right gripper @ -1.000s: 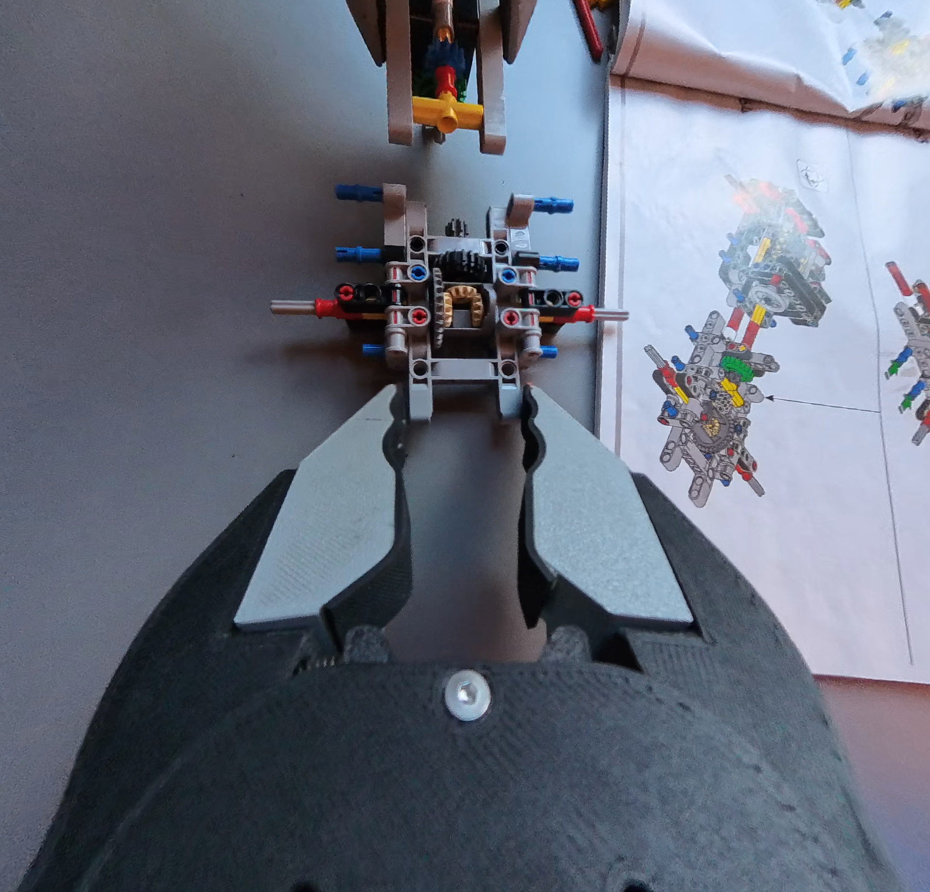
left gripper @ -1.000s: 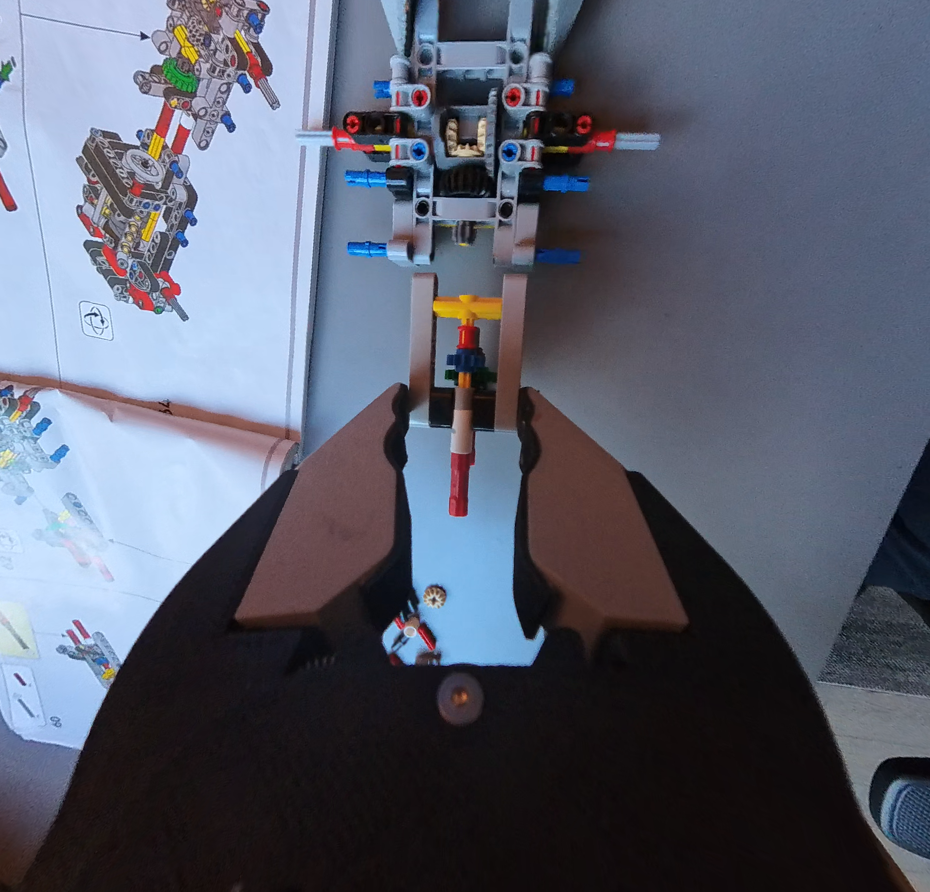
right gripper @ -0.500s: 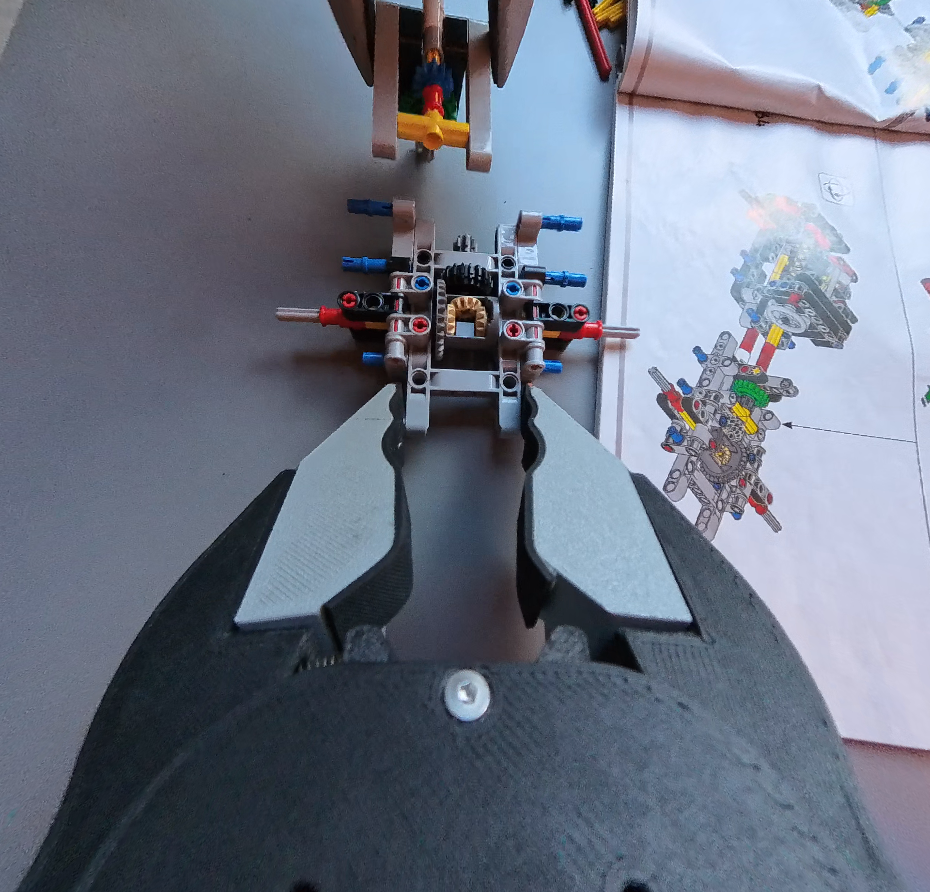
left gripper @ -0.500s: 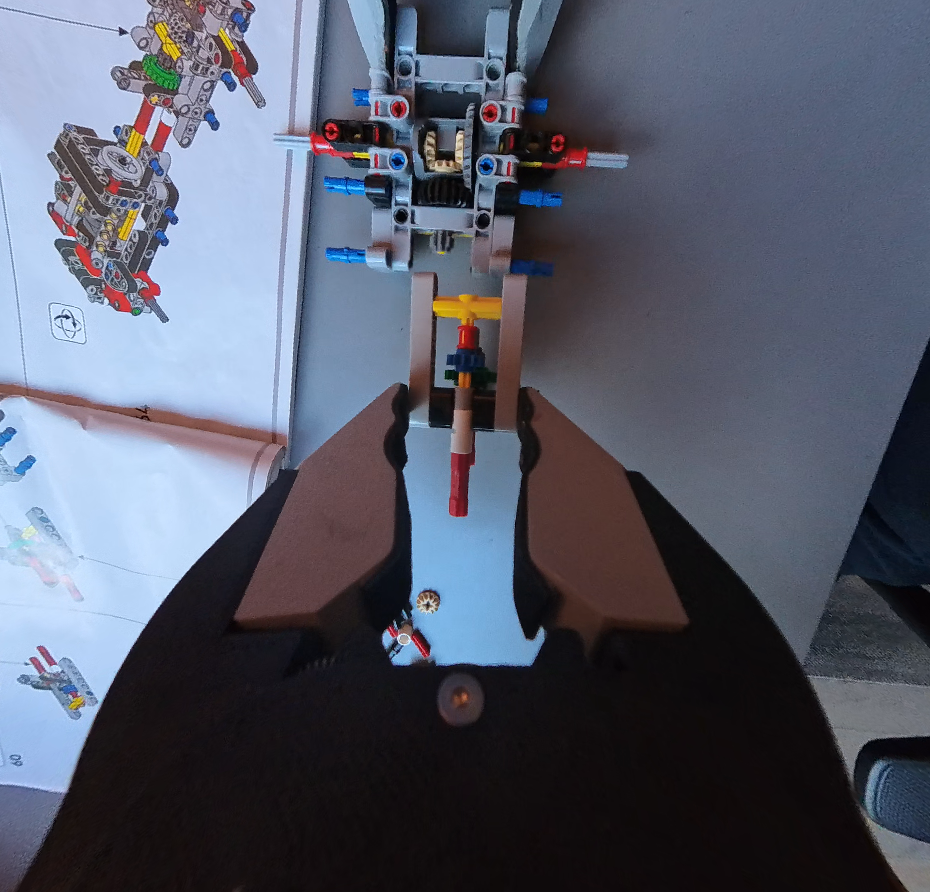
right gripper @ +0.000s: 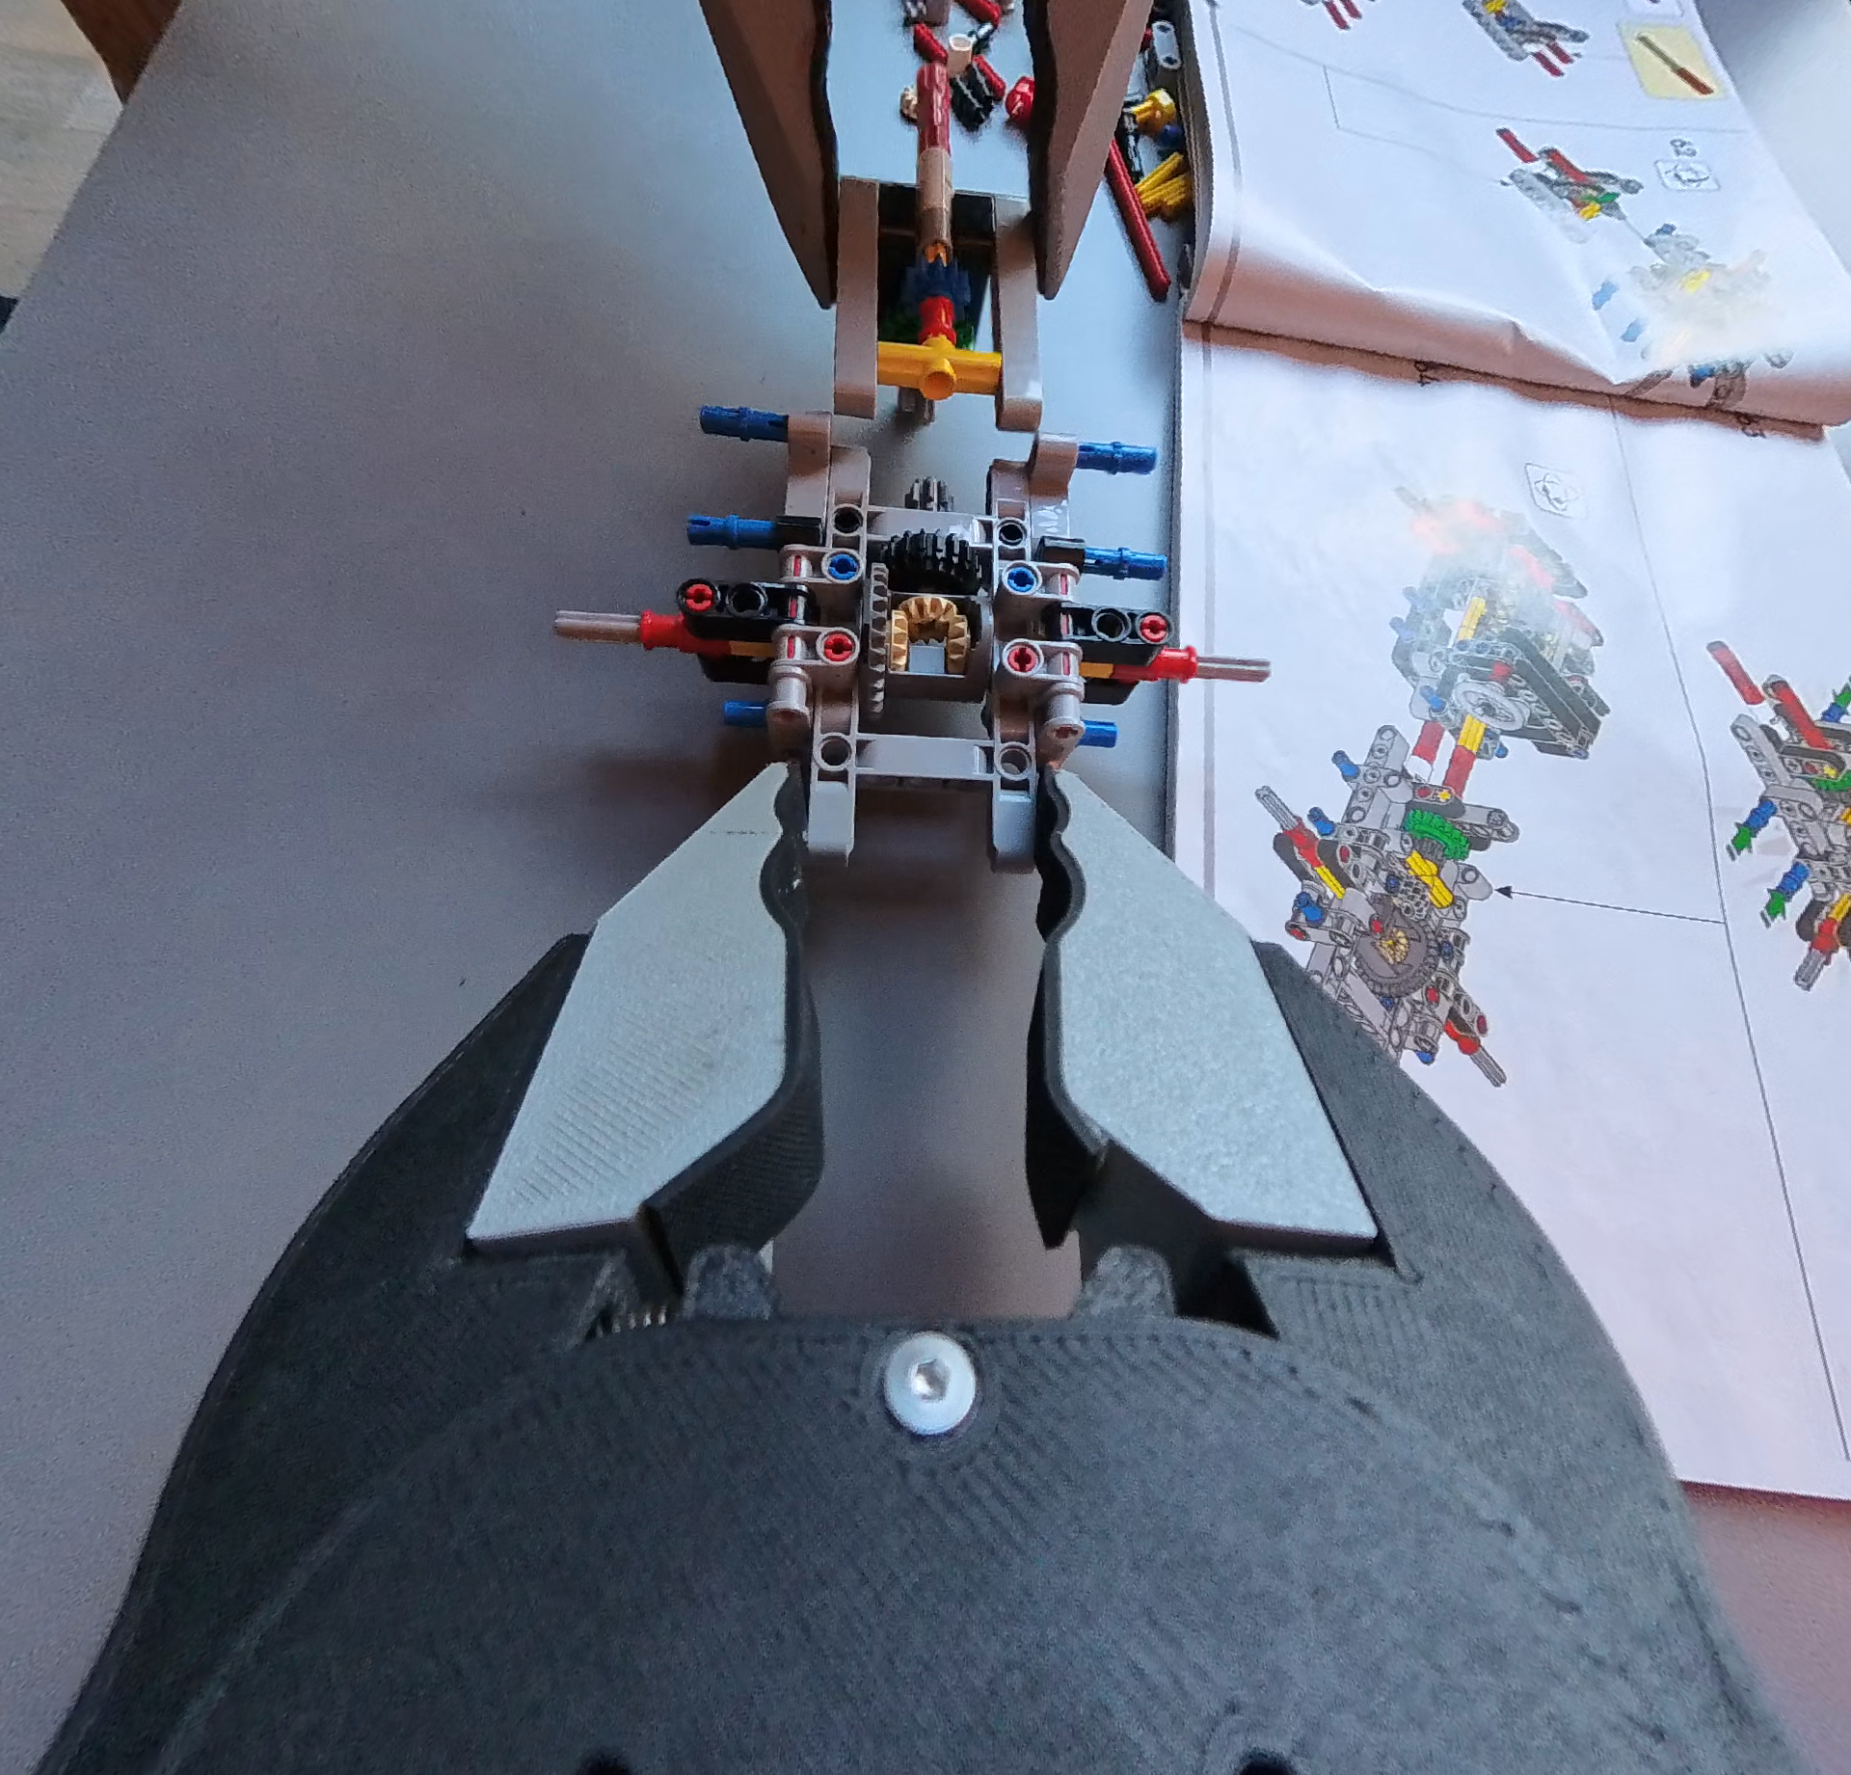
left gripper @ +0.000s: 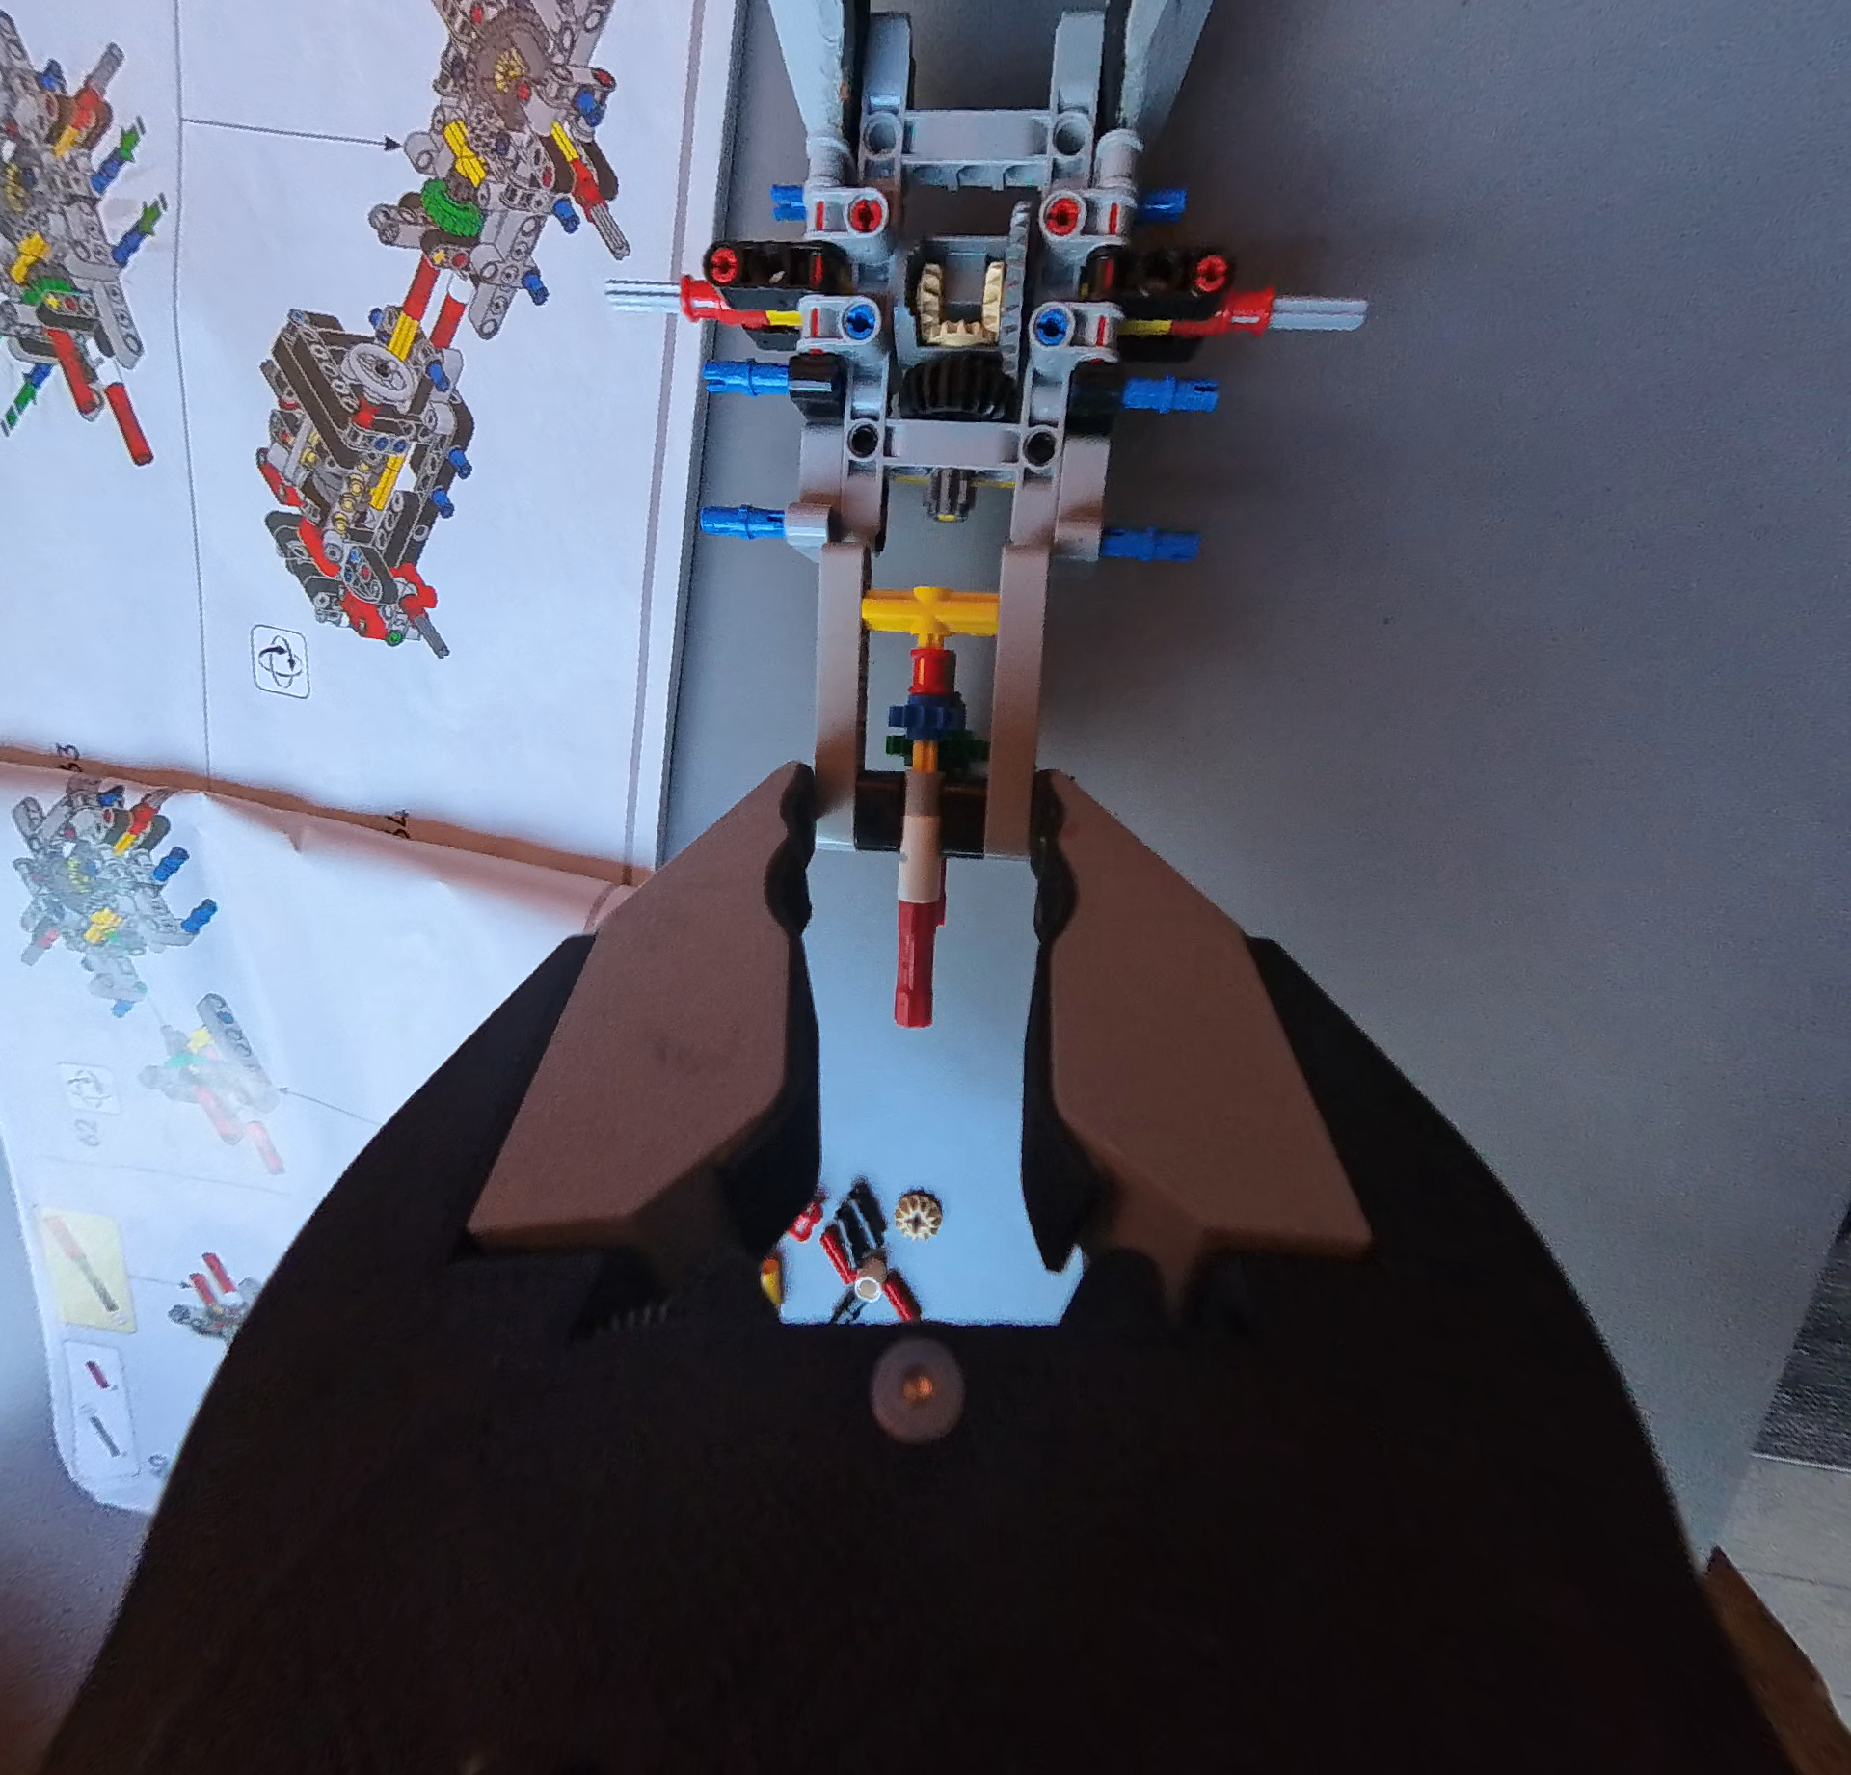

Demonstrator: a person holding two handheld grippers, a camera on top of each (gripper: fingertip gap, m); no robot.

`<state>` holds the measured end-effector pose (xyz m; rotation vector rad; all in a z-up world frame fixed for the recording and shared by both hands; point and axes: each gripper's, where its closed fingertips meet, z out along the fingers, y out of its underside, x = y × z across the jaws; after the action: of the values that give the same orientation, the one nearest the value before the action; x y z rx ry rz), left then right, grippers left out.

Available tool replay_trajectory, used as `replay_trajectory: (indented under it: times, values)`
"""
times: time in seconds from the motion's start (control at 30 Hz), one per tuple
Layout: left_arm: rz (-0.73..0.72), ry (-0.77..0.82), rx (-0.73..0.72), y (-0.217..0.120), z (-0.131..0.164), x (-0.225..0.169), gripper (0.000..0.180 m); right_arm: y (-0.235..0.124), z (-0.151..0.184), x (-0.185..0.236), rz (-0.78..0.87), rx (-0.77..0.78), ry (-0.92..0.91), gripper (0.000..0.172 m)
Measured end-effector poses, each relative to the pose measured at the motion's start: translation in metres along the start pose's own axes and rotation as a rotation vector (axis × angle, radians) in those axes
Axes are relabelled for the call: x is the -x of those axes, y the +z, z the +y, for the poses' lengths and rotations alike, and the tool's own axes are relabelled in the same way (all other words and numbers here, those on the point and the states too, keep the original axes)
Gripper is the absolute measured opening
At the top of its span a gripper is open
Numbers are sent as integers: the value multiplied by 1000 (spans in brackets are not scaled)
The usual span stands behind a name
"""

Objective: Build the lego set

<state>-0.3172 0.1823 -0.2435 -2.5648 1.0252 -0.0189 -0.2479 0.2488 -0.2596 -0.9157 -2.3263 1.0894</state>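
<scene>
Left wrist view has my left gripper clamped on the near end of a small shaft module: two grey beams with a yellow cross-piece, red bush, blue and green gears and a red axle poking back toward me. Both pads sit flush on the beams' outer faces, jaws roughly half closed. Straight ahead, my right gripper has the gear frame by its two grey end lugs, pads pressed on either side, at about the same opening. Frame and module sit nose to nose over the grey bench, the module's beam tips just beside the frame's forked arms; I can't tell if they touch.

I judge both pieces light, rigid plastic, smooth enough to slip. The frame bristles with blue pins and long side axles that would likely pop out or shift if squeezed, so the plain grey beams are where I'd want to hold. The booklet lies open alongside, with loose parts behind the left gripper.
</scene>
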Motion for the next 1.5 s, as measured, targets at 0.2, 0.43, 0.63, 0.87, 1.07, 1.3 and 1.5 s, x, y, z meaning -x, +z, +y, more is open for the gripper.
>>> replay_trajectory:
  times: [0.2,0.43,0.63,0.87,1.07,1.3,1.5]
  values:
    - [-4,-7,-14,0,-1,0,39,0,-2,0,3,-8,8,43]
    - [-22,39,28,1,-2,-2,39,0,-6,2,-2,-26,0,43]
    - [-10,45,79,1,-3,-5,39,5,-11,5,15,-19,-31,43]
    - [-13,43,128,2,-2,-3,40,3,-15,3,50,-13,-43,43]
    - [-28,68,172,-1,-4,1,39,2,-15,0,83,3,-63,43]
    - [-23,93,203,-1,-12,-1,39,2,-16,0,100,13,-81,43]
    - [-31,99,210,-1,-17,0,39,1,-18,-1,116,13,-93,43]
